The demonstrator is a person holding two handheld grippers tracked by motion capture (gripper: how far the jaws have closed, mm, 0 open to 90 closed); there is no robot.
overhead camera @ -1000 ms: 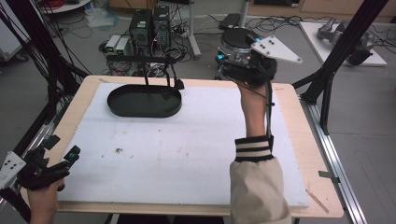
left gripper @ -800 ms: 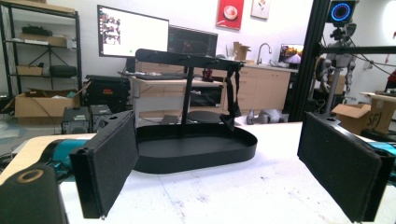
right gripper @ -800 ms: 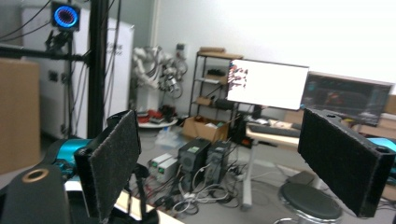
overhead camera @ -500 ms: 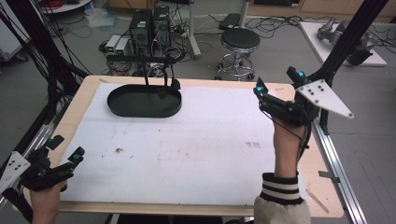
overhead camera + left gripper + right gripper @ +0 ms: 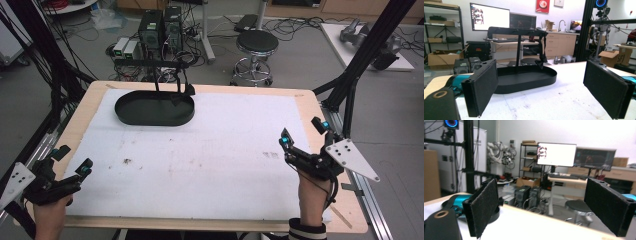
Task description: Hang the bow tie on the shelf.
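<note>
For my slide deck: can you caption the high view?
Both open grippers, left gripper and right gripper, rest at the table's near corners, far from the black oval tray.

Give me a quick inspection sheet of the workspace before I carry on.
Surface: white mat on a wooden table, with small dark specks.
Job's things: black oval tray at the far left, a black stand rising from it with a dark strap hanging.
Clutter: nothing seen.
Grippers: left gripper at the near left corner, open, empty; right gripper at the right edge, open, empty.
Cables: tangled on the floor behind the table.
Surroundings: stool, computer boxes, monitors.
</note>
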